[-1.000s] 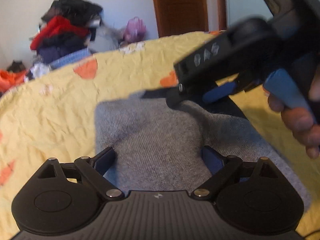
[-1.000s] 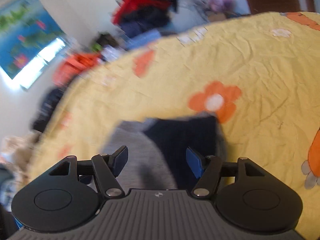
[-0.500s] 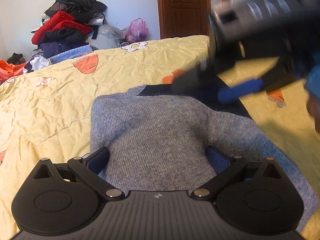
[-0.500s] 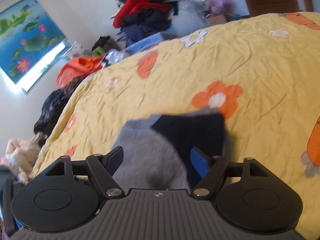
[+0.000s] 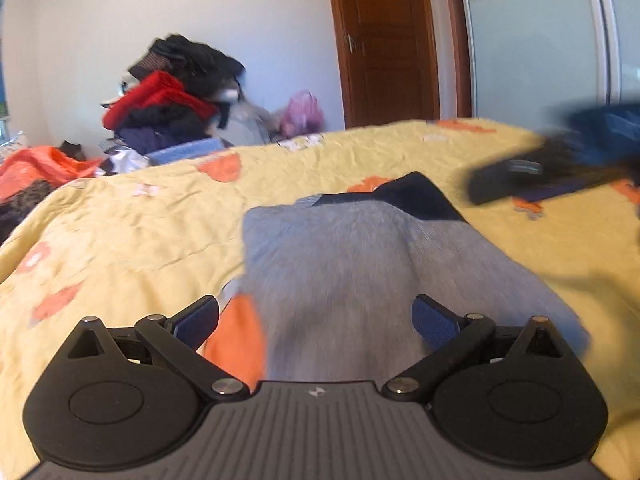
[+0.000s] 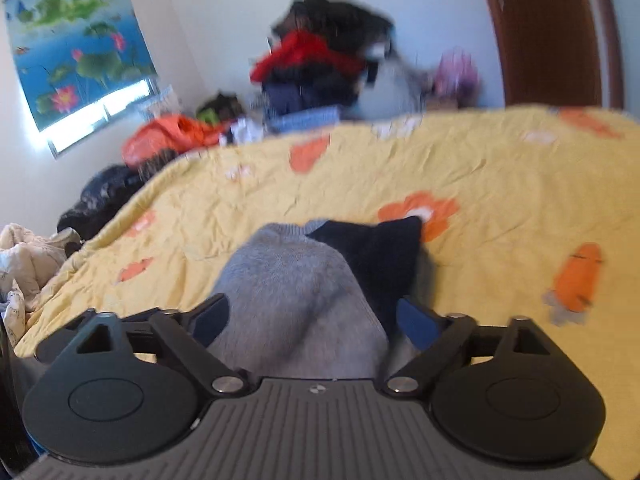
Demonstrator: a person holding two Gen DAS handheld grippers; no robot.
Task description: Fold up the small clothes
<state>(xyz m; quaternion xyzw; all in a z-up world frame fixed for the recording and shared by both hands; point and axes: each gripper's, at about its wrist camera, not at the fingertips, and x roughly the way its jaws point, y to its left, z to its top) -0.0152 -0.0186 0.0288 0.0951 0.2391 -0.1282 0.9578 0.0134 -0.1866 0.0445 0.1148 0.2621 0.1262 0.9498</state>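
A small grey knit sweater [image 5: 360,264] with a dark navy part [image 5: 416,196] at its far end lies on the yellow flowered bedspread [image 5: 132,240]. My left gripper [image 5: 316,320] is open and empty just above the sweater's near edge. My right gripper [image 6: 312,316] is open and empty above the sweater [image 6: 292,280], whose navy part [image 6: 380,252] lies to the right. The right gripper also shows blurred at the right edge of the left wrist view [image 5: 552,172], off the sweater.
A pile of red, black and dark clothes [image 5: 172,96] stands beyond the bed's far edge. Orange cloth [image 5: 44,164] lies at the far left. A brown door [image 5: 384,40] is behind. A lotus picture [image 6: 76,48] hangs on the left wall.
The right gripper has drawn back from the sweater's navy end to the right and lifted. The left gripper has pulled back and up a little. Both stay open.
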